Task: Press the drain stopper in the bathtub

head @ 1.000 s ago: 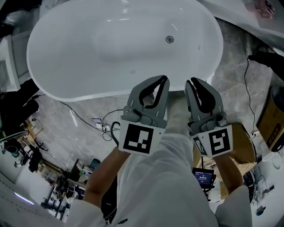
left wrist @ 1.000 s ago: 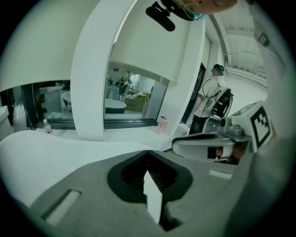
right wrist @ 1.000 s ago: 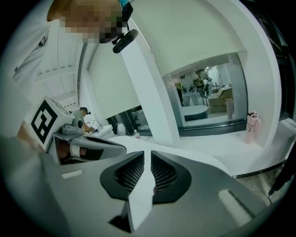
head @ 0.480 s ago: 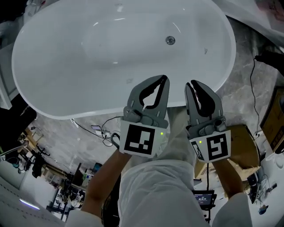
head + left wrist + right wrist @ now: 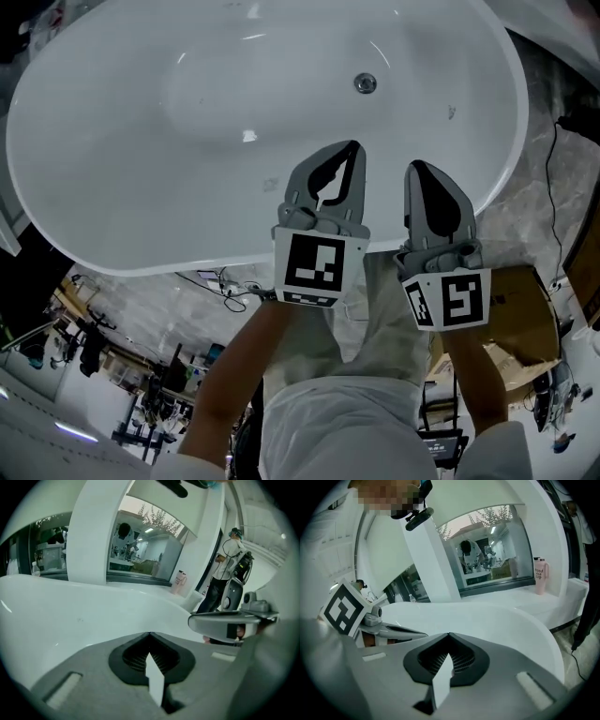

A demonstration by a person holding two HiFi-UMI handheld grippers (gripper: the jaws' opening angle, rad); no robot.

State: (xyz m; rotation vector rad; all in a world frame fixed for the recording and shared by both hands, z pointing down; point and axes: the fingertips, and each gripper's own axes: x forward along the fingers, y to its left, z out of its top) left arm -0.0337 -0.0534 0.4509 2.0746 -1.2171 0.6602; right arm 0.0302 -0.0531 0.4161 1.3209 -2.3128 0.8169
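1. Bathtub [image 5: 122, 169]: white and oval, it filled the upper head view. The drain stopper [image 5: 365, 83] sat on the tub floor toward the far right end.
2. Left gripper [image 5: 351, 148]: fingers were pressed together, tips meeting, with nothing between them. It was held over the near rim.
3. Right gripper [image 5: 418, 169]: fingers were likewise pressed together and held nothing. It hung just beside the left one.
4. Path: both tips stood well apart from the stopper, and bare tub wall lay between.
5. Surroundings: cardboard box [image 5: 525, 309] near the right arm, cables [image 5: 225, 279] on the marble floor [image 5: 525, 202], pink tumbler [image 5: 540, 581] on a ledge beyond the tub.
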